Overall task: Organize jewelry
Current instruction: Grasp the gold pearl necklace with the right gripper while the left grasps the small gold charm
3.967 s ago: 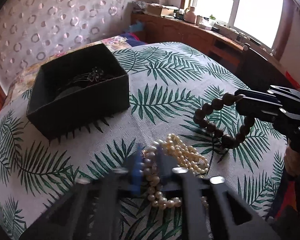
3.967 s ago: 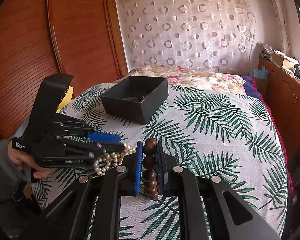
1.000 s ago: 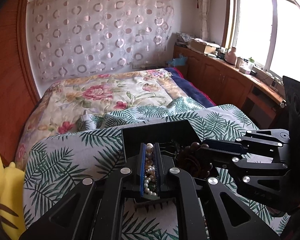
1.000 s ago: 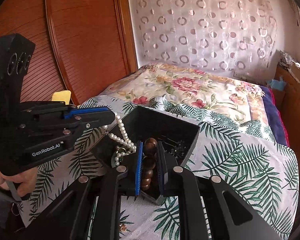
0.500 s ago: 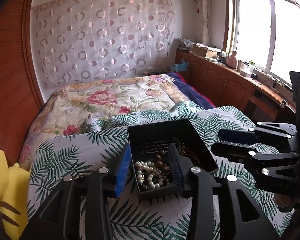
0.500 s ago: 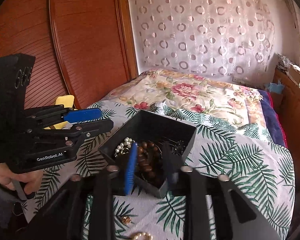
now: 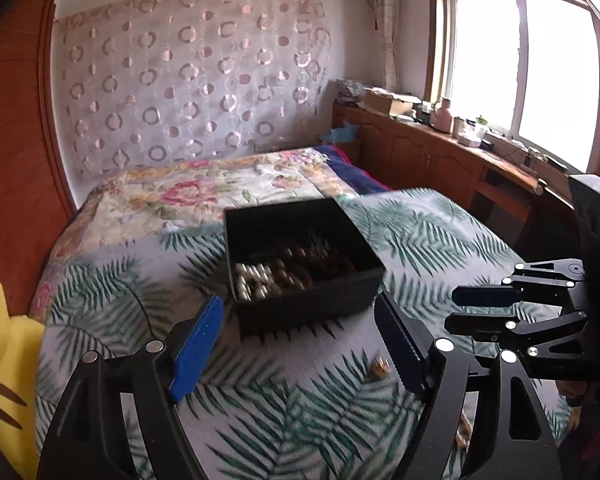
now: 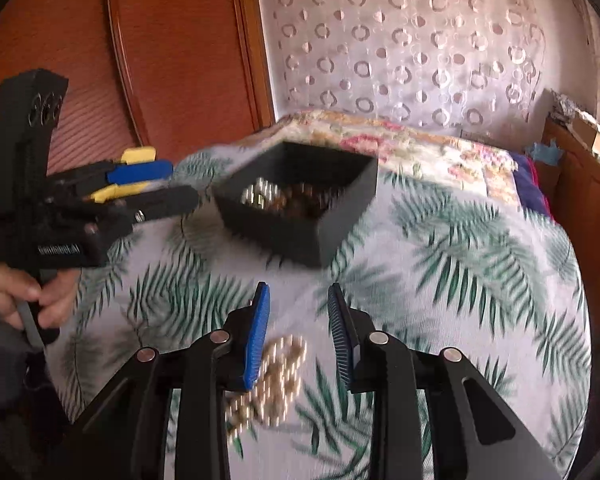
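A black open box [image 7: 300,304] [image 8: 300,236] sits on the palm-leaf cloth and holds a pearl necklace [image 7: 252,280] [image 8: 260,196] and a brown bead bracelet [image 7: 296,276] [image 8: 300,200]. My left gripper [image 7: 300,336] is open and empty, pulled back in front of the box; it also shows at the left of the right wrist view [image 8: 164,184]. My right gripper [image 8: 298,320] is open and empty above a gold chain [image 8: 276,376] lying on the cloth; it also shows in the left wrist view [image 7: 466,314]. A small gold piece [image 7: 380,368] lies on the cloth near my left gripper's right finger.
The cloth-covered surface [image 8: 460,280] drops off at its right edge. A floral bedspread [image 7: 204,196] lies behind the box. A yellow plush toy [image 7: 4,360] is at the left. Wooden cabinets [image 7: 440,160] stand under the window; a wooden wardrobe [image 8: 160,60] stands at the left.
Both grippers opened and dropped the pearls and the bead bracelet into the box, then drew back from it. The right gripper now hangs over the gold chain.
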Tool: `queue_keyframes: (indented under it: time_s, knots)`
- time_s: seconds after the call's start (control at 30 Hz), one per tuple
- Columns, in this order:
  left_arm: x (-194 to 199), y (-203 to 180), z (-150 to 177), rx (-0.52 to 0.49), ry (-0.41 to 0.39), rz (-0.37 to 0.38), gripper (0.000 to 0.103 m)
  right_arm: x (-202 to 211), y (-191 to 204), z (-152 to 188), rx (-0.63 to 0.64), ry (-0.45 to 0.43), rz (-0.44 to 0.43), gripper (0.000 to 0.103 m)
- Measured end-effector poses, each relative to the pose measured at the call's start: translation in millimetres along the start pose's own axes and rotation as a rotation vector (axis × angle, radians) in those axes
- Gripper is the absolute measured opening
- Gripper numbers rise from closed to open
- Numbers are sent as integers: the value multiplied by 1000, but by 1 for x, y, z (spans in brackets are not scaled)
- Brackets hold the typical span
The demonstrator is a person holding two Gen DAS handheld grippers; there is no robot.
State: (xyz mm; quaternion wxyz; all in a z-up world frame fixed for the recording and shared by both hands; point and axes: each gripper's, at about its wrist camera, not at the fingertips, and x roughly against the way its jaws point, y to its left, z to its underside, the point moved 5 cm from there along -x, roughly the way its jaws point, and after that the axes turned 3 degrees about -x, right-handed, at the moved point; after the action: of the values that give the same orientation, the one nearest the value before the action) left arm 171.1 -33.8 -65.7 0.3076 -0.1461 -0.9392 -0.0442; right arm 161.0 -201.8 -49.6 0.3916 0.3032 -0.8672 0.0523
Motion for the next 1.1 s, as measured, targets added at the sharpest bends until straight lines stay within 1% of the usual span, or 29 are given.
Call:
queue_keyframes:
  time_s: [0.2,0.37,0.47,0.6,0.63,0.7,0.9,0.97,1.07,1.1]
  knots:
    - [-2,-7,29,0,56,21,75,-3,4,33,20,55,0,23]
    - [-2,-8,43,0,86,26,75,-9,4,44,26,98,4,22]
    - [-2,-7,47,2,94,29,75,-16,2,45,23,117,38,22]
    - [-3,-8,50,4,95,30,75,-20,-1,41,1,111,39,22]
    - [-3,-8,51,5,95,30,75,-20,-1,40,4,107,48,21]
    - [-3,-9,53,2,97,30,75,-19,-1,40,9,107,61,12]
    - [-4,-10,54,1,108,31,75,-12,-6,49,13,137,60,12]
    - [-6,-11,54,3,111,35,75,-13,-3,50,51,147,73,13]
    - [-9,-12,54,1,120,37,75,-15,-3,49,54,149,80,13]
    - [-11,-13,54,-3,123,38,75,-16,-2,49,64,144,85,10]
